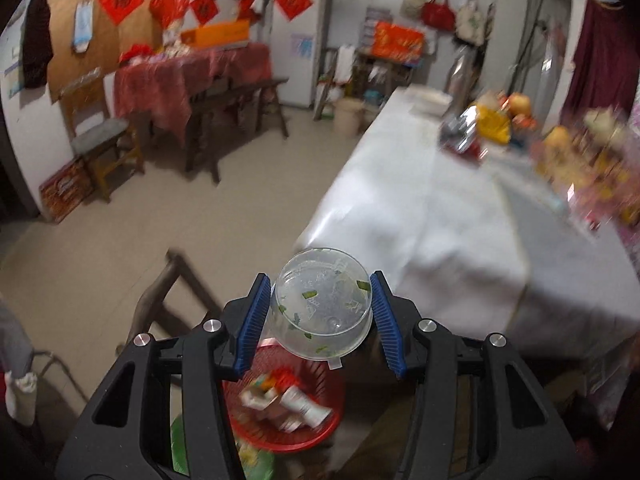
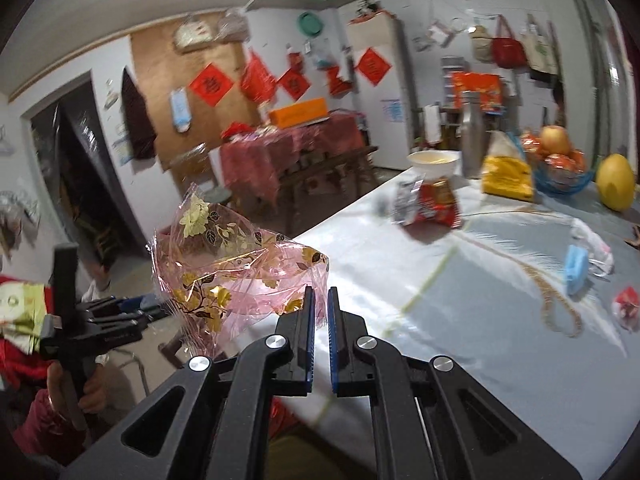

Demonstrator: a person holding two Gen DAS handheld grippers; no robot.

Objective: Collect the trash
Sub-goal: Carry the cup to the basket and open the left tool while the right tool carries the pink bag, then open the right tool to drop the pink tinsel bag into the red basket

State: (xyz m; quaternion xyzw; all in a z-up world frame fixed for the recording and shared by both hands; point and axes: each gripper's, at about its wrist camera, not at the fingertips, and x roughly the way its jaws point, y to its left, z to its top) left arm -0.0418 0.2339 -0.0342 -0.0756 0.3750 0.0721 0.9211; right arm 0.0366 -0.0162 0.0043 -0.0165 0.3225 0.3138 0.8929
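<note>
My left gripper [image 1: 320,304] is shut on a clear plastic cup [image 1: 322,306] with green scraps stuck inside; its blue pads press both sides. The cup hangs above a red trash basket [image 1: 320,436] on the floor that holds crumpled packaging. My right gripper [image 2: 321,300] is shut on a corner of a pink cellophane wrapper [image 2: 232,264] printed with gold flowers, which hangs out to the left past the table's corner. In the right wrist view the left gripper's handle [image 2: 76,328], held by a hand, shows at the far left.
A table under a white cloth [image 1: 432,216] carries a red snack bag [image 2: 432,204], a yellow bag [image 2: 506,182], a white bowl [image 2: 434,162], a blue fruit basket [image 2: 560,178], a blue sponge [image 2: 576,270] and a small red wrapper [image 2: 626,306]. A wooden chair [image 1: 168,304] stands by the basket.
</note>
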